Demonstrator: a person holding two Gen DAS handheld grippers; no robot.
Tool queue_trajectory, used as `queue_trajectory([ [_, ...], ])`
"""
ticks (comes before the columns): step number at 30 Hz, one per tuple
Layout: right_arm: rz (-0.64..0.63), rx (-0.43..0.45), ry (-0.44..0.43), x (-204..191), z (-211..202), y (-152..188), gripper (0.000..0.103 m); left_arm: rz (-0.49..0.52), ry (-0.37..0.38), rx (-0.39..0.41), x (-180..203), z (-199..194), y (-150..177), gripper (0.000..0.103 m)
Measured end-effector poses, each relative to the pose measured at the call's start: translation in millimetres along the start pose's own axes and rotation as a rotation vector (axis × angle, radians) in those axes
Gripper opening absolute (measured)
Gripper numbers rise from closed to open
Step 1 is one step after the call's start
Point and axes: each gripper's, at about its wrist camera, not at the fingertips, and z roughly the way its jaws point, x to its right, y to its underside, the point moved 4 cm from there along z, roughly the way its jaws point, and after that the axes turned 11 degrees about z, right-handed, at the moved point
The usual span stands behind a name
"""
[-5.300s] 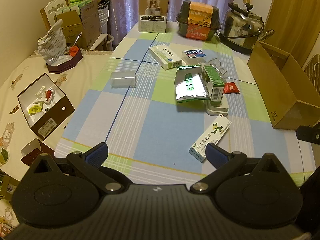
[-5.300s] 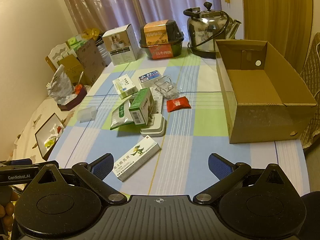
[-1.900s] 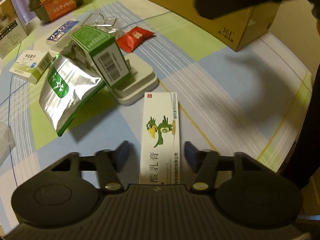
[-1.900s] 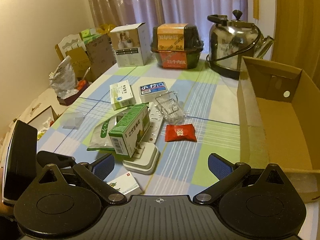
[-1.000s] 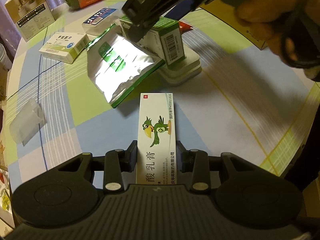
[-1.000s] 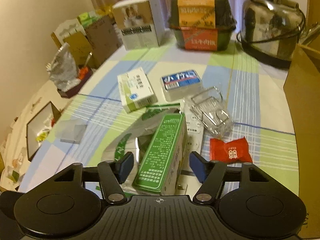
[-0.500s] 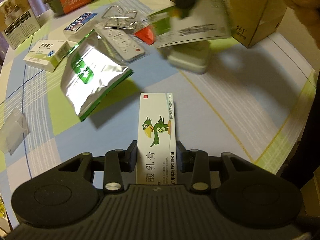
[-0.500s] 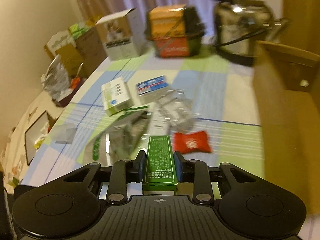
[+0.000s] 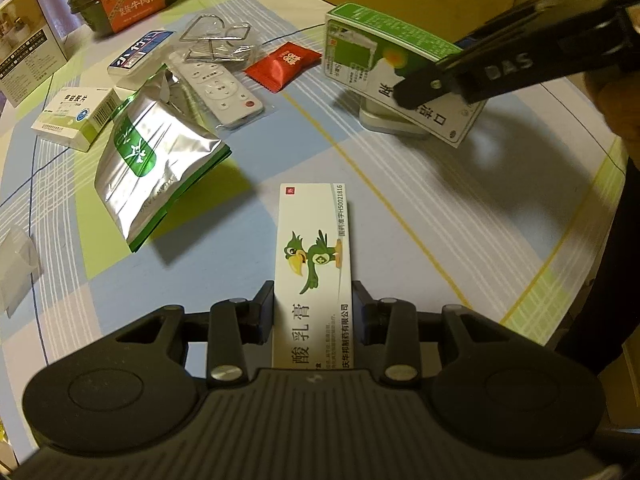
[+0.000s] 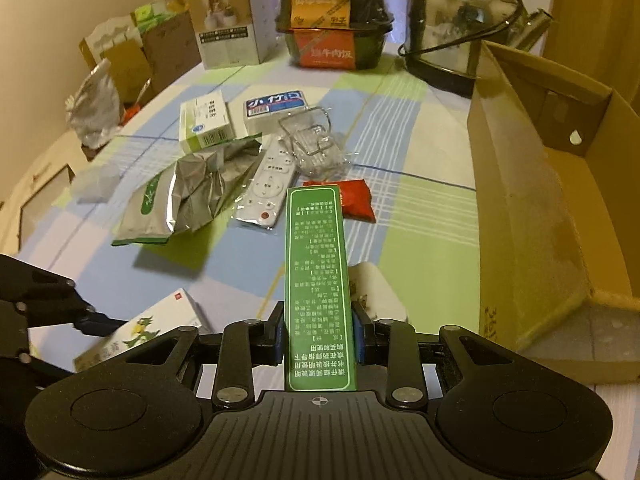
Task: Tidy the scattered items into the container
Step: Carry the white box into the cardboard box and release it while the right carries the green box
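Checked tablecloth (image 10: 404, 148) in blue, green and white, covering the whole work surface. Open cardboard box (image 10: 532, 216) along the right edge of the right wrist view, interior bare as far as visible. Steel kettle (image 10: 460, 20), black lidded food container with orange label (image 10: 334, 26) and white carton (image 10: 228, 20) lined up at the far edge.

Scattered items mid-table: silver foil pouch with green logo (image 9: 148, 160), partly propped up; white-and-green medicine box (image 9: 76, 114) at far left; blue-labelled flat pack (image 9: 138, 56) behind it; white remote control in clear wrap (image 9: 218, 88) beside the pouch; wire rack in clear wrap (image 9: 218, 42) behind the remote; red sachet (image 9: 284, 64) to its right; white block (image 10: 378, 292) partly hidden beneath the raised green carton; frosted plastic piece (image 9: 16, 264) at the left edge.

Left gripper (image 9: 313, 310) closed on the long white ointment box with green bird print (image 9: 314, 256), fingers pressed to both long sides, box pointing straight ahead above the cloth.

Right gripper (image 10: 319, 334) clamped on the green-and-white medicine carton (image 10: 318, 272), held narrow green face up, clear of the table, just left of the cardboard box; same carton (image 9: 384, 64) in the left wrist view, tilted above the white block.
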Motion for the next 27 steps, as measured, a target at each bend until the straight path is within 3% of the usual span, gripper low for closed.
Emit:
queue_trajectory([
  [7, -0.020, 0.002, 0.007, -6, 7, -7, 0.033, -0.015, 0.007, 0.012, -1, -2, 1, 0.033],
  [27, 0.044, 0.061, -0.039, -4, -50, -10, 0.032, -0.023, -0.031, 0.065, 2, -33, -10, 0.033],
])
